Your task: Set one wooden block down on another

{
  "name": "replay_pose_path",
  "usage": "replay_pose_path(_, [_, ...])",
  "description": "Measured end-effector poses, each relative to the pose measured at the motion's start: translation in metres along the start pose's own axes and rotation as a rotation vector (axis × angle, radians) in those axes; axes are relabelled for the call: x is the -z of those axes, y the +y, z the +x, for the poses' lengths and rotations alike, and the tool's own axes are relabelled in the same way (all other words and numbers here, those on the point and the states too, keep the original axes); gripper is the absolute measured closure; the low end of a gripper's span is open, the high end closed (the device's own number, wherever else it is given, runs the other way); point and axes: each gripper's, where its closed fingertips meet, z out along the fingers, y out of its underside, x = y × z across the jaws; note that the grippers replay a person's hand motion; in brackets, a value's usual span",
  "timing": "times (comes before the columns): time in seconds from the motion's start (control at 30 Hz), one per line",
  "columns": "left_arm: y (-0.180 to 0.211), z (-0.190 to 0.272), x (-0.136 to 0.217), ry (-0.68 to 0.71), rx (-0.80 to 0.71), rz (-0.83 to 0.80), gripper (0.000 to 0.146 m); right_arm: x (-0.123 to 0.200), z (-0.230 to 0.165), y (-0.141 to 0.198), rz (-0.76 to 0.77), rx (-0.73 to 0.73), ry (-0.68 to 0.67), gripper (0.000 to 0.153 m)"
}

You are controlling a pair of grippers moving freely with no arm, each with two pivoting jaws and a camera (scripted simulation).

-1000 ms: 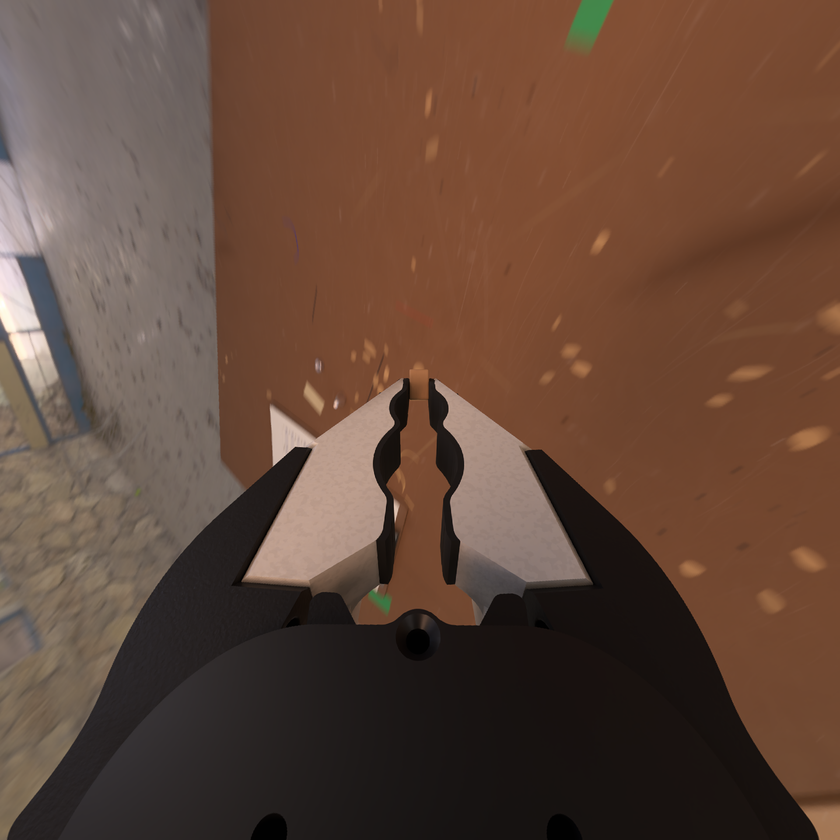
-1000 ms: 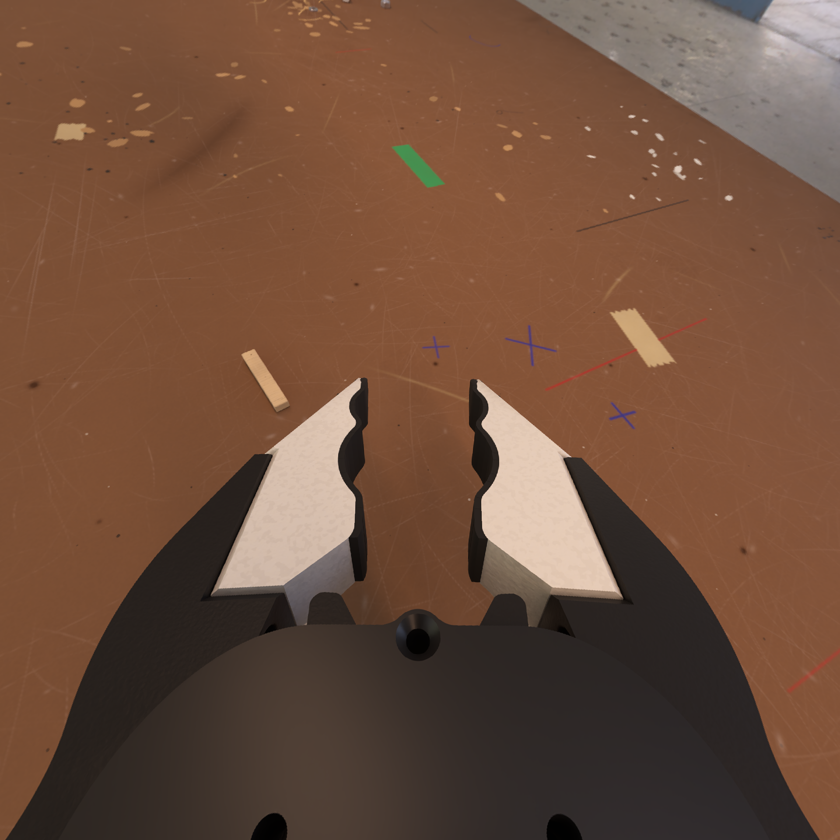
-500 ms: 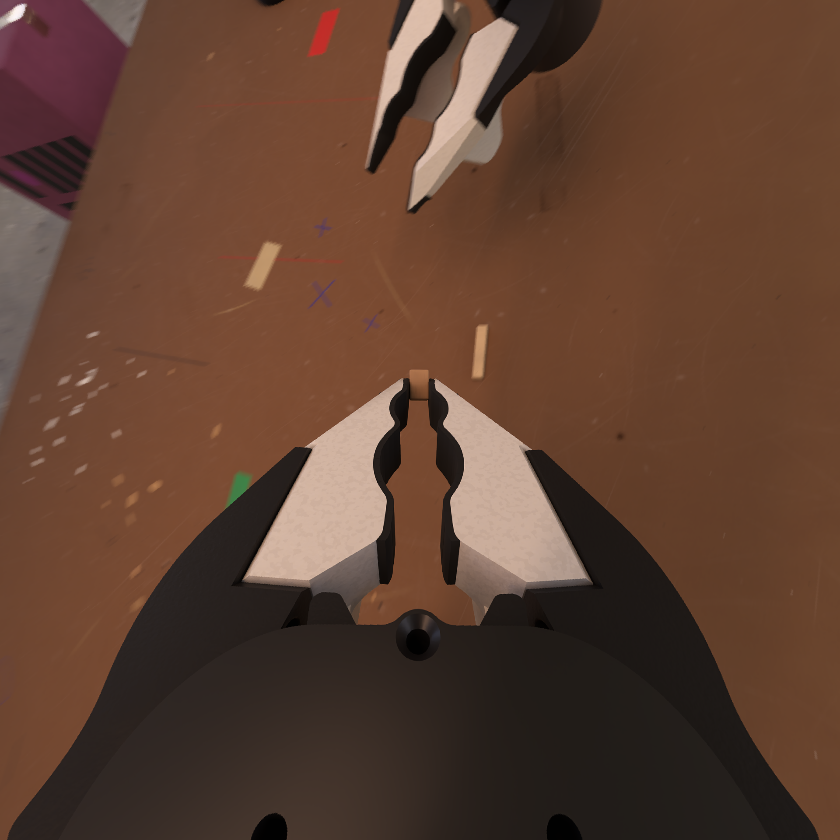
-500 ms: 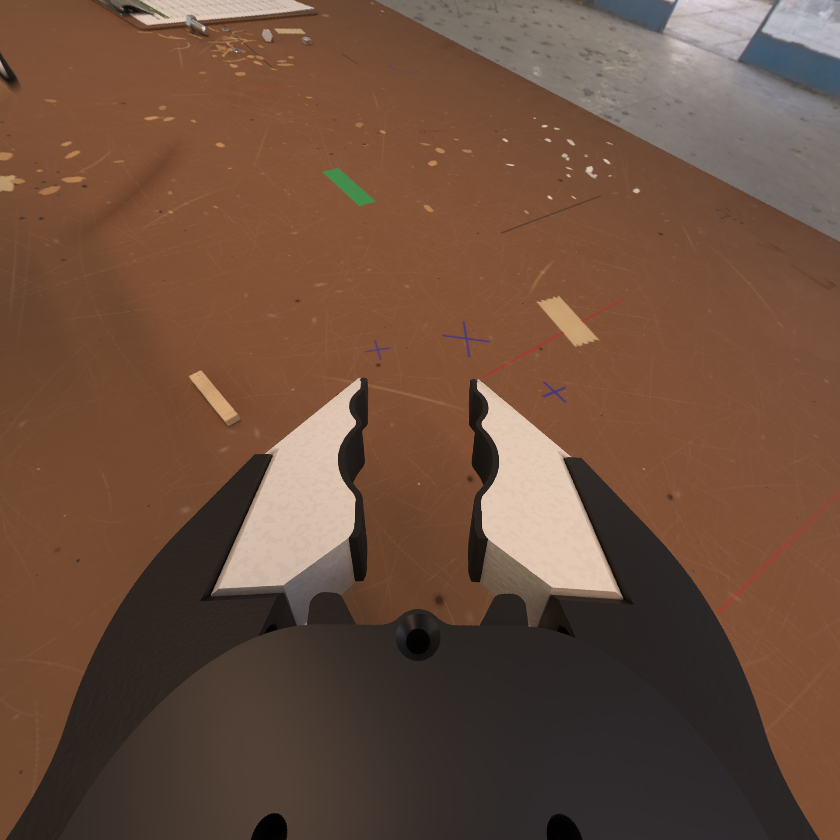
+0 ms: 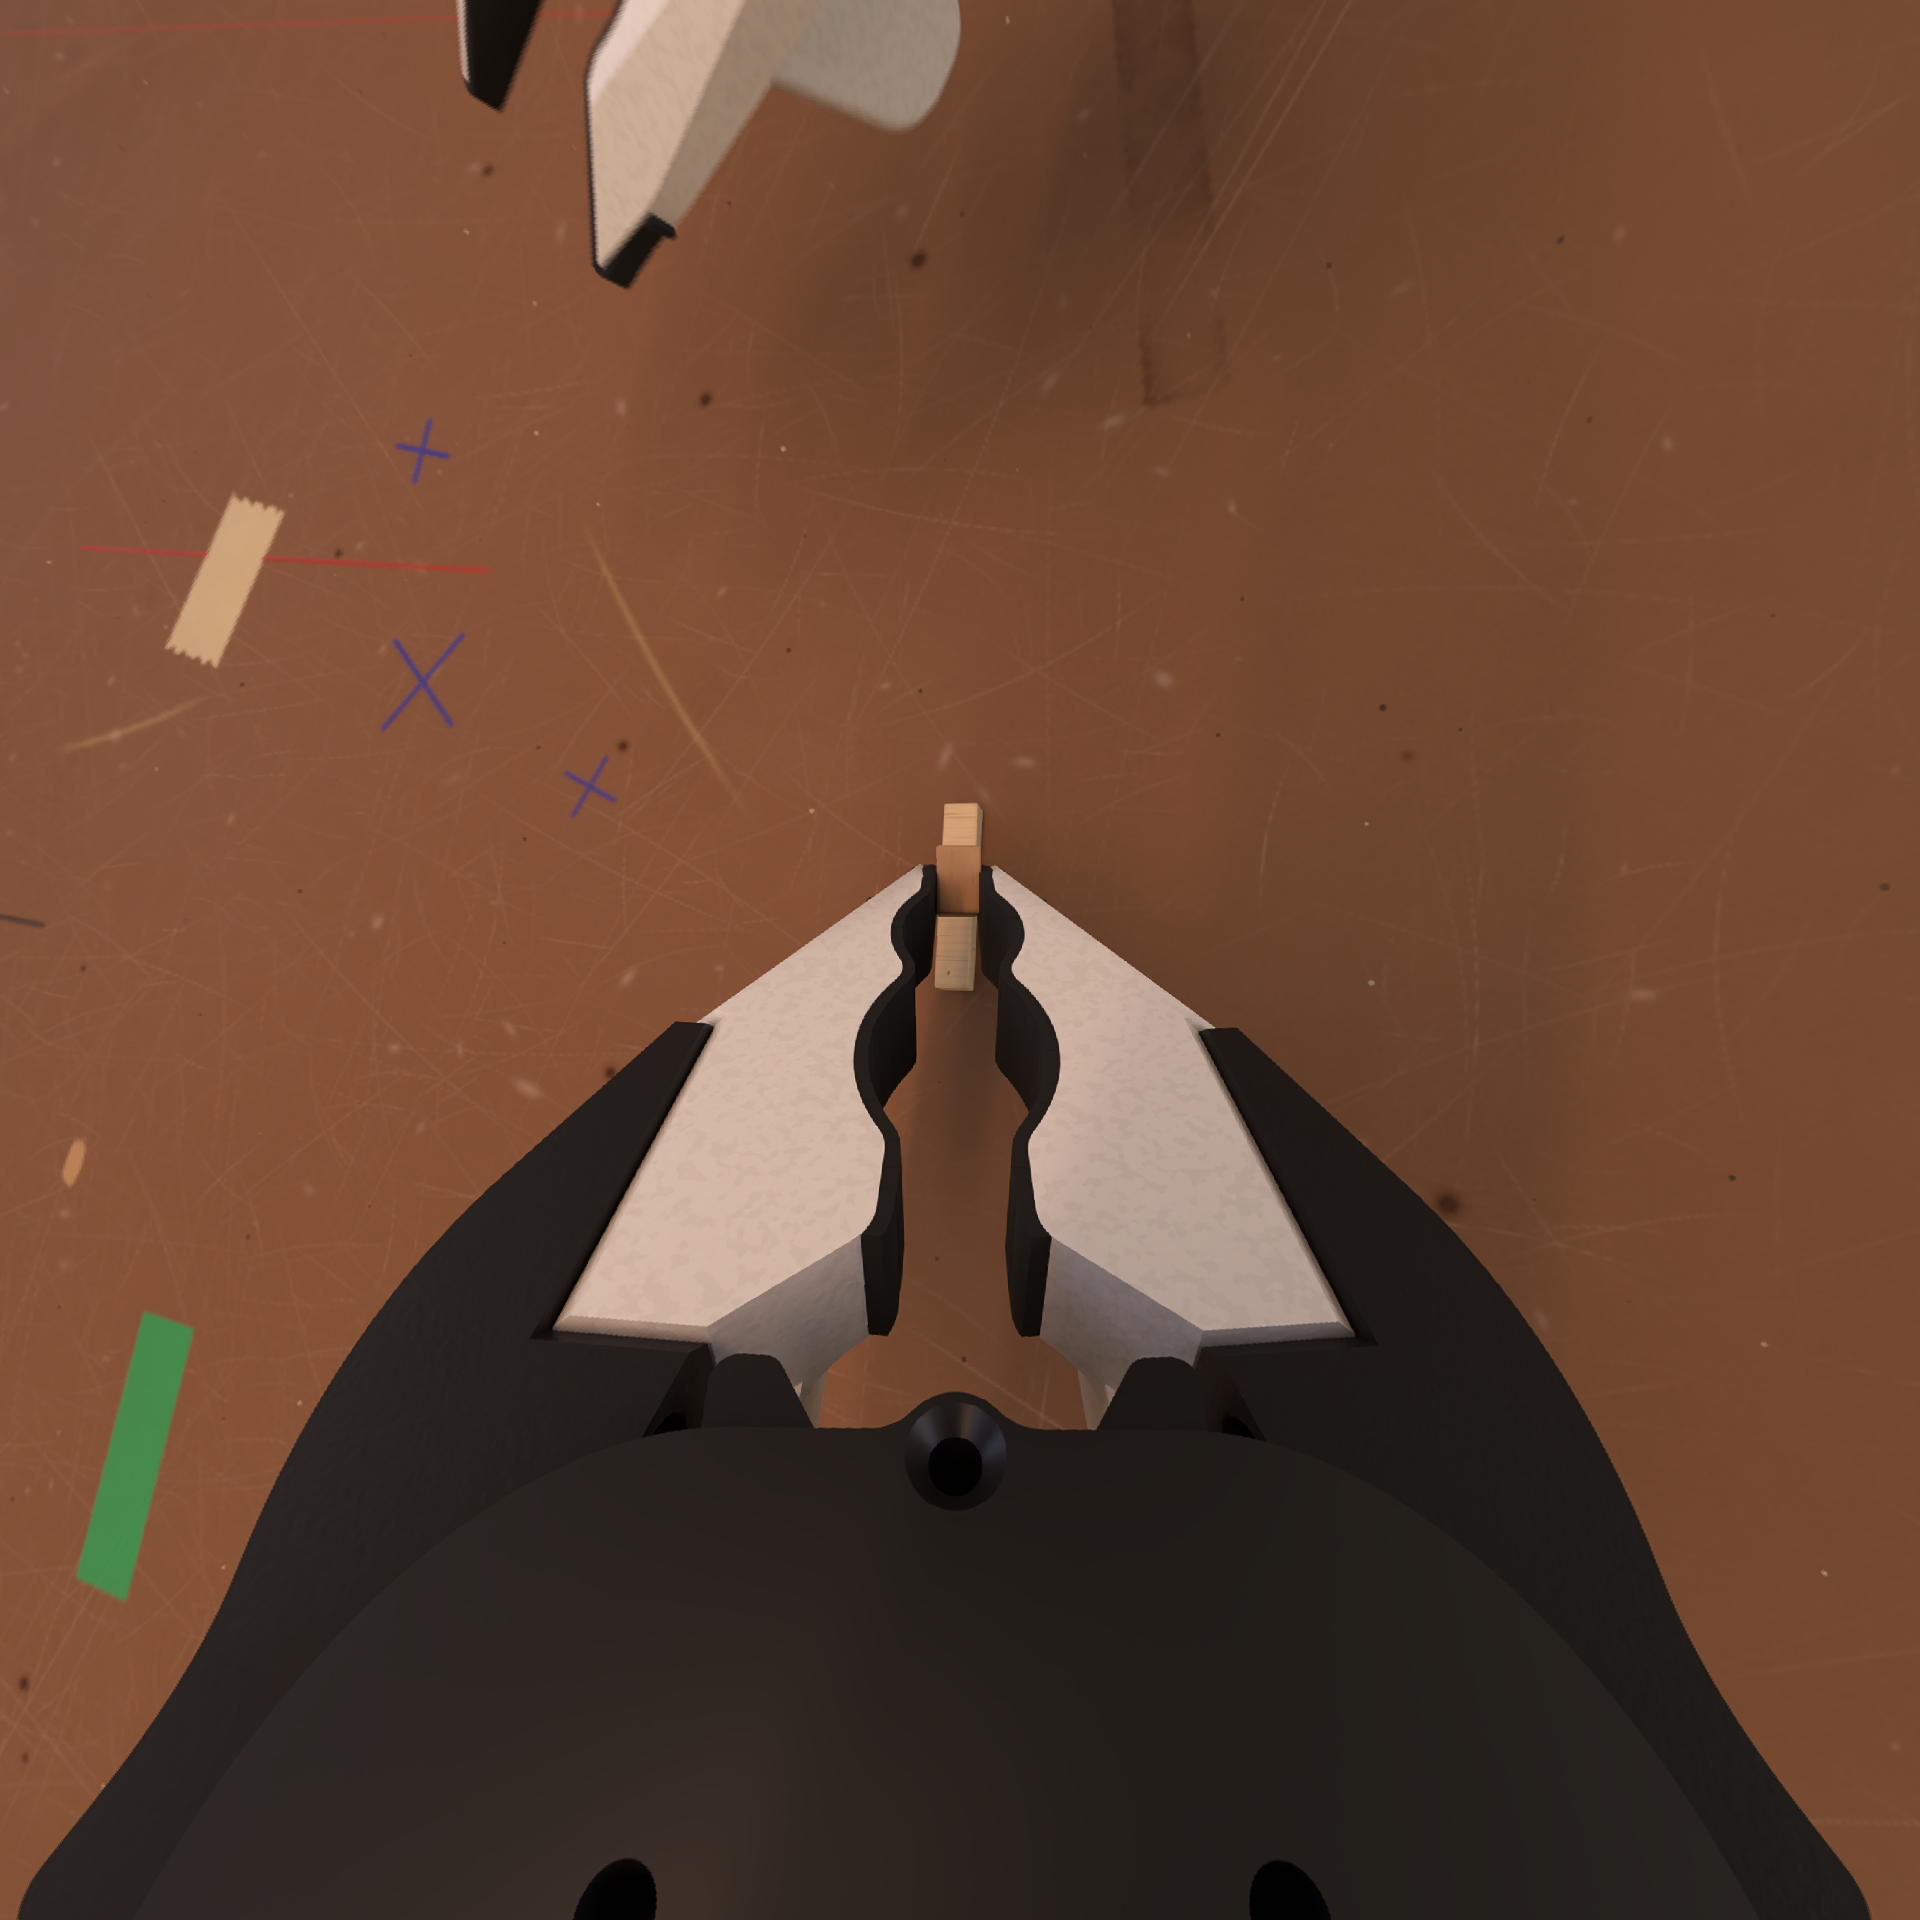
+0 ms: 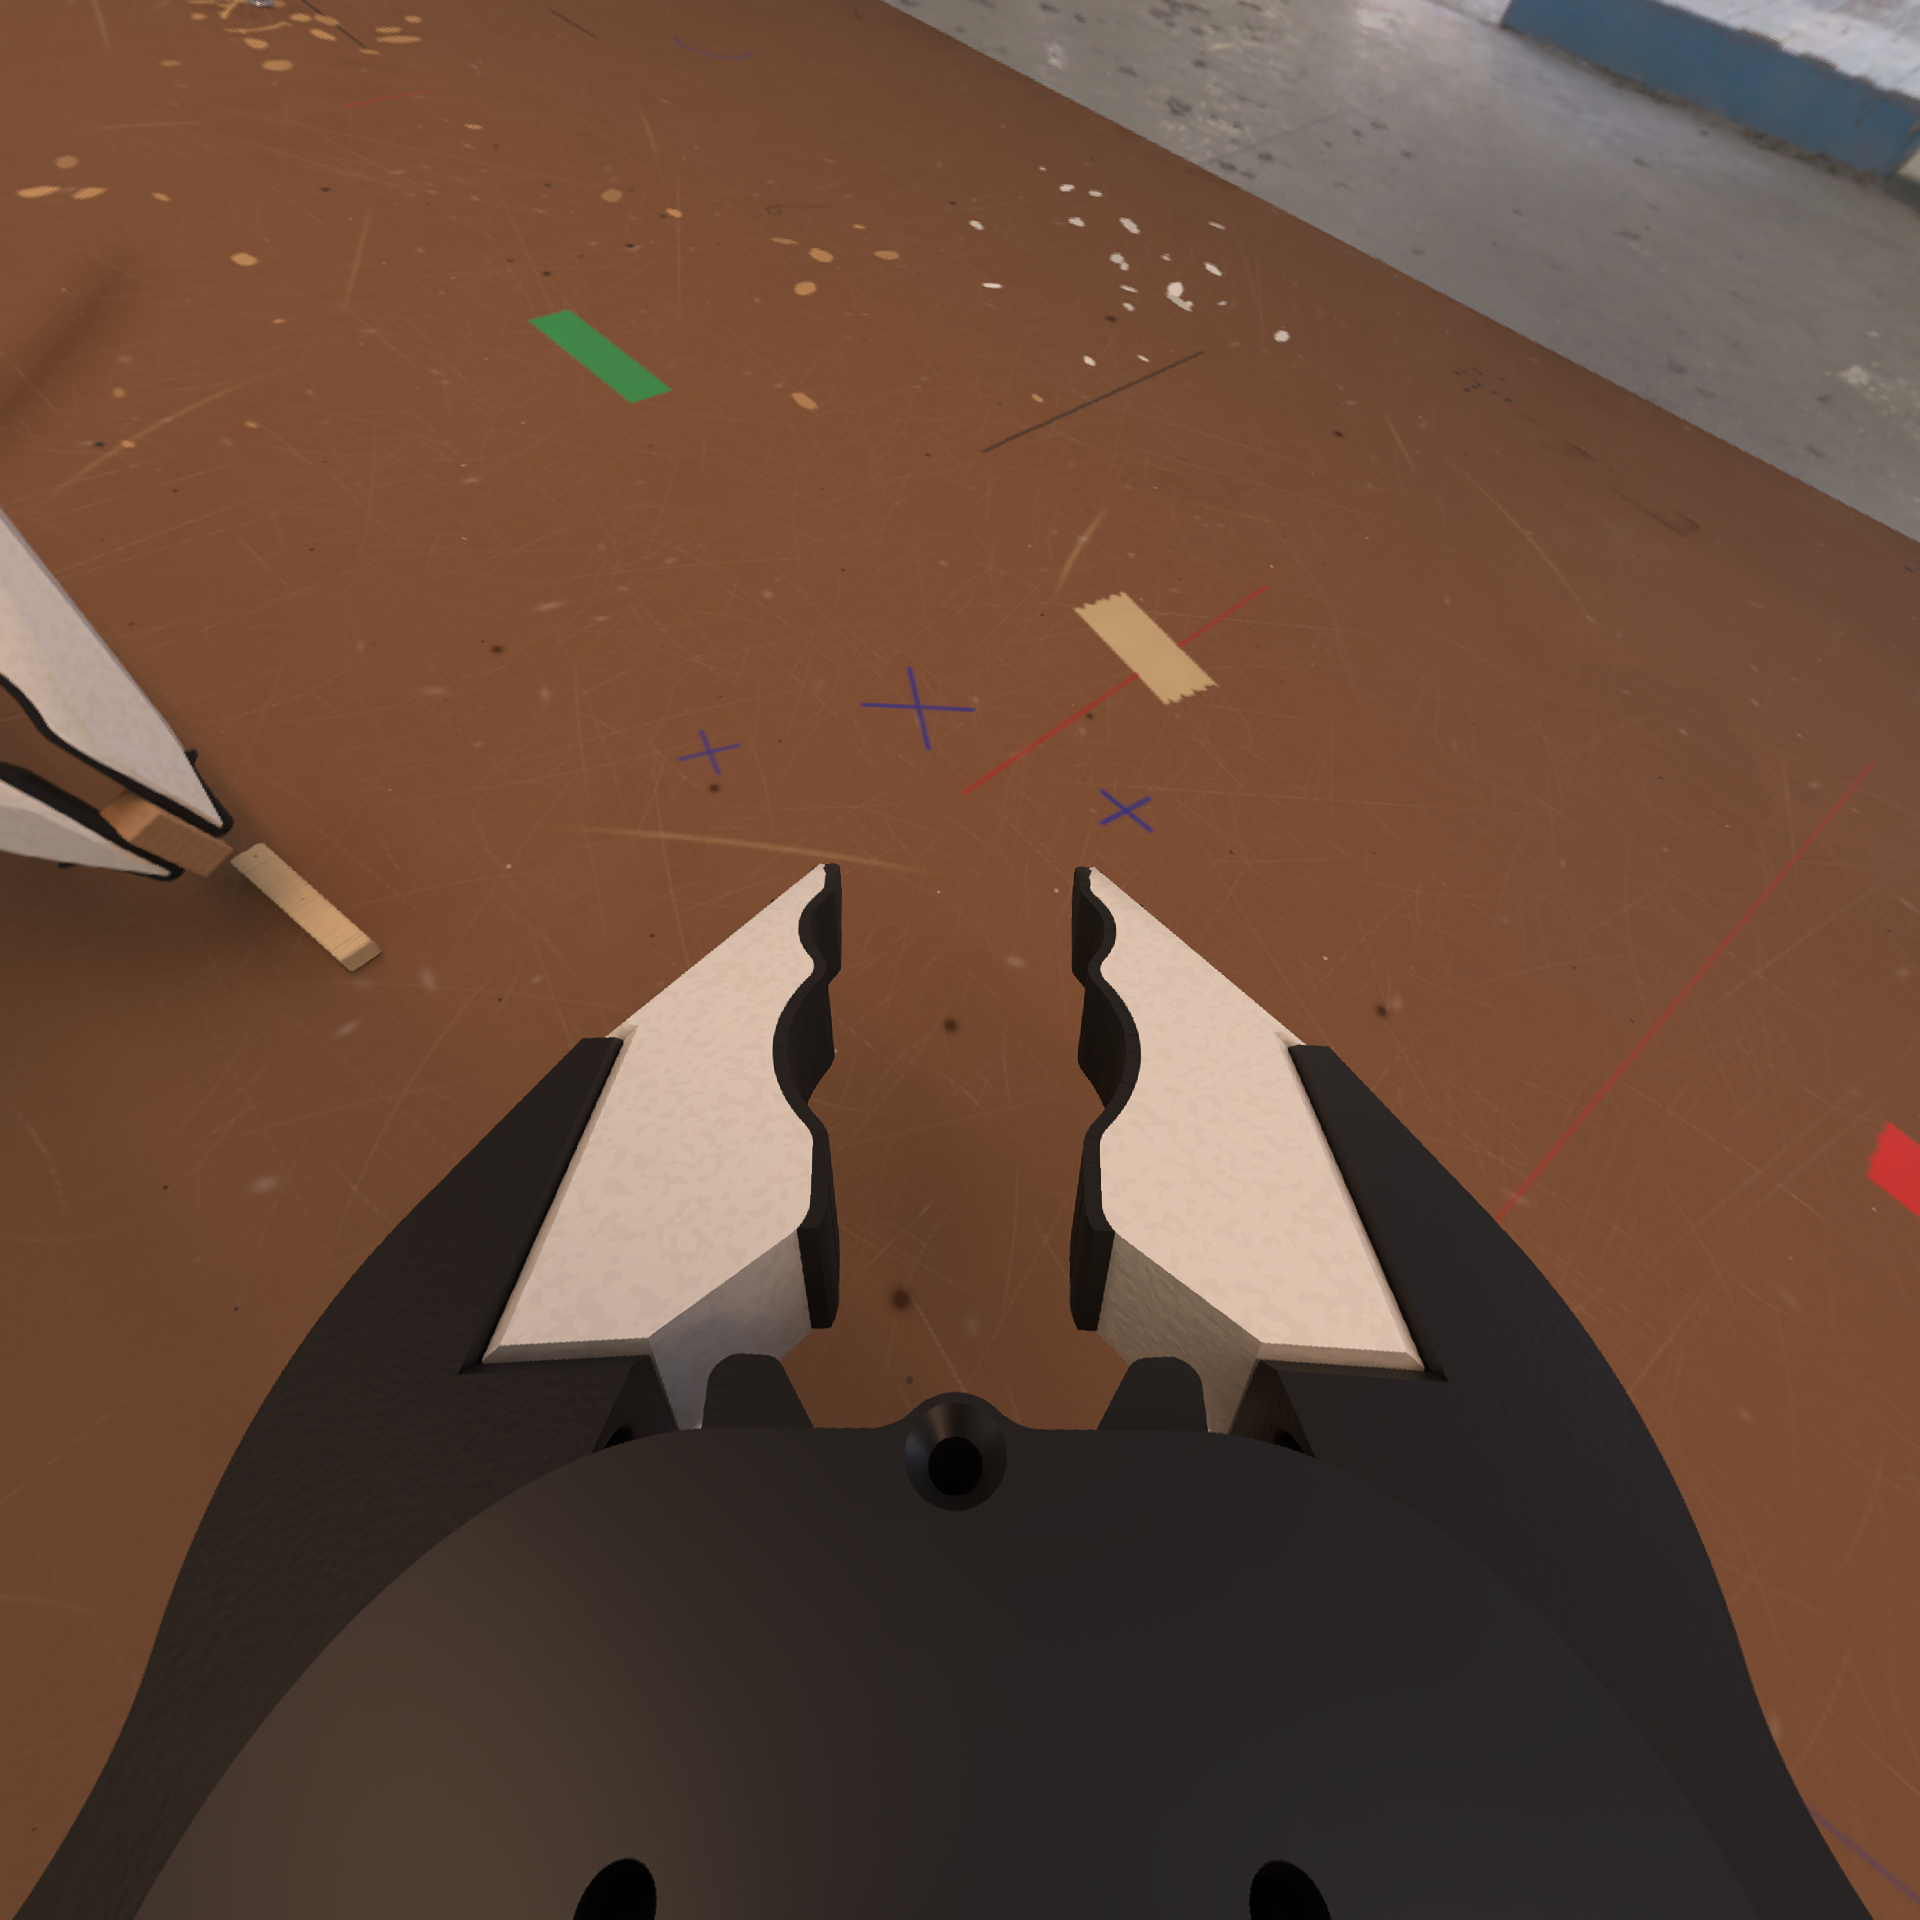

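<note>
Left gripper [image 5: 957,871] clamped on a thin block [image 5: 958,889], directly over the flat block [image 6: 304,906]. Right gripper [image 6: 956,881] jaws apart, empty. Blocks look light, stiff; hold by long edges.

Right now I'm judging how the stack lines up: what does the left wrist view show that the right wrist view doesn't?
Only the left wrist view looks straight down its fingers: the held block overlaps the lying block, whose ends show past it.

Only the right wrist view shows the side: the left gripper low over the lying block's far end, plus grey floor and a red patch.

Both show the table, green tape, tan tape.
</note>
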Motion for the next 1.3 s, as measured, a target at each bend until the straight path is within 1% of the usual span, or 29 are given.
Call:
replay_pose_path(0.27, [0.006, -0.004, -0.008, -0.005, -0.021, -0.045, 0.139, 0.003, 0.007, -0.001, 0.009, -0.035, 0.025, 0.108])
replay_pose_path(0.57, [0.01, -0.004, -0.016, 0.006, -0.024, -0.059, 0.139, 0.002, 0.006, 0.0, 0.002, -0.025, 0.027, 0.109])
replay_pose_path(1.3, [0.011, -0.003, -0.019, 0.024, -0.014, -0.064, 0.139, 0.002, 0.005, -0.001, 0.002, -0.017, 0.023, 0.109])
